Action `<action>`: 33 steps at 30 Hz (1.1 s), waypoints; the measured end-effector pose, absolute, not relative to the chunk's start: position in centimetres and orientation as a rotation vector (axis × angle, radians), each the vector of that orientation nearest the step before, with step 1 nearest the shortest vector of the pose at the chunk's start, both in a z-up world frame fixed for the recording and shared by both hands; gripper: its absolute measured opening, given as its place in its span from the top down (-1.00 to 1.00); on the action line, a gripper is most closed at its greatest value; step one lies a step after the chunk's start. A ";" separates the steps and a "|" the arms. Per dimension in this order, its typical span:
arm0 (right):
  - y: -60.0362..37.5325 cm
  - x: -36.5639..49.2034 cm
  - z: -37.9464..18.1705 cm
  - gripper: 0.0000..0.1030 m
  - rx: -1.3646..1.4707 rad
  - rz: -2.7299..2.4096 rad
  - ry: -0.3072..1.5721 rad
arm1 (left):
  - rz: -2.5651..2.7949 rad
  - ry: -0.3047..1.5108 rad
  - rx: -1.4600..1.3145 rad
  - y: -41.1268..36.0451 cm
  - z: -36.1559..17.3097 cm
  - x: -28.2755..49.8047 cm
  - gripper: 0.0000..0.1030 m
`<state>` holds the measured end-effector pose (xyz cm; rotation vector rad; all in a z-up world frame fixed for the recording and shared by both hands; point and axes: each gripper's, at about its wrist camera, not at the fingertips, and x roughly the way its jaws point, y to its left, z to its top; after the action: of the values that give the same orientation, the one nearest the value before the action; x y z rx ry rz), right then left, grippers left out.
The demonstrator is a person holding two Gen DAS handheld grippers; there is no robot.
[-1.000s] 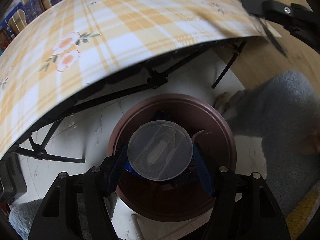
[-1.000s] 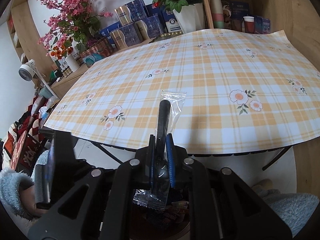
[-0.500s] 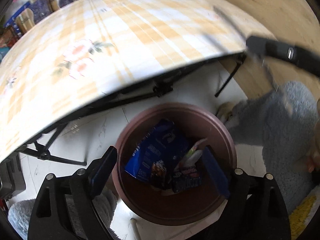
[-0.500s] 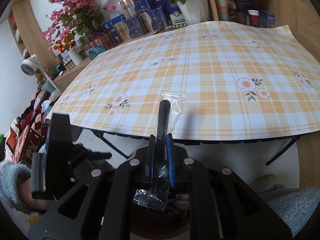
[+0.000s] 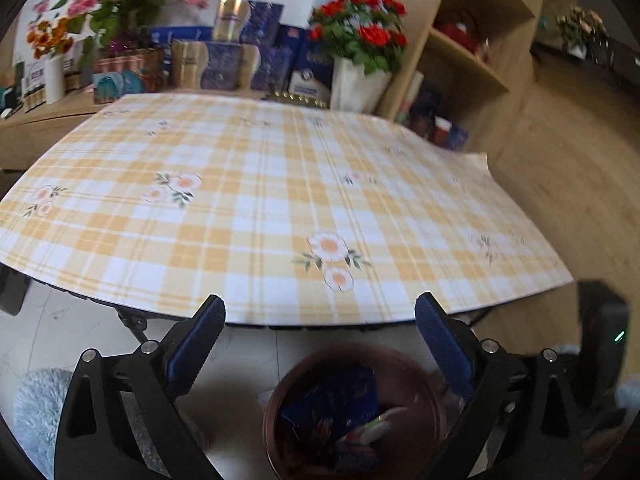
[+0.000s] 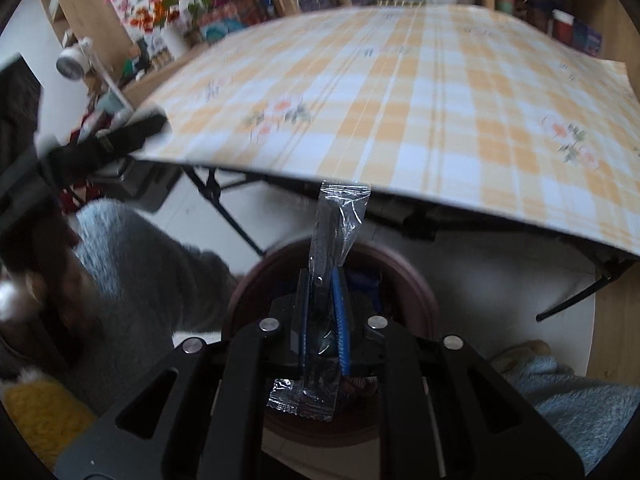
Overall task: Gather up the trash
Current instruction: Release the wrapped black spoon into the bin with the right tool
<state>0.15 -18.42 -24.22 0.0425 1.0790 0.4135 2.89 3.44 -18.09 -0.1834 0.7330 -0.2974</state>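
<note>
My left gripper (image 5: 320,320) is open and empty, at the near edge of the checked table (image 5: 280,200), above a round brown bin (image 5: 276,408) on the floor. The bin holds a blue snack bag (image 5: 336,396) and other wrappers. My right gripper (image 6: 323,280) is shut on a clear plastic wrapper (image 6: 340,216) with a dark utensil inside. It hangs over the same brown bin (image 6: 412,280), with the wrapper's lower end (image 6: 304,400) poking out below the fingers.
The table's black folding legs (image 6: 224,204) stand beside the bin. Shelves with boxes and a vase of red roses (image 5: 360,40) are behind the table. A grey fluffy sleeve (image 6: 132,256) is left of the bin. The other gripper (image 6: 92,148) shows at left.
My left gripper let go of the clear round lid, opened wide, then tilted up toward the table. My right gripper moved down from over the table to above the bin, still holding the wrapper.
</note>
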 end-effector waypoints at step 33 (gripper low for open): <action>-19.5 2.4 -29.6 -0.78 0.080 0.249 1.259 | -0.310 0.781 -0.190 3.2 -19.4 3.7 -0.84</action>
<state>2.40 -19.50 -29.65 0.0795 1.2588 0.2495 3.69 3.18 -19.41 -0.1900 0.7807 -0.3103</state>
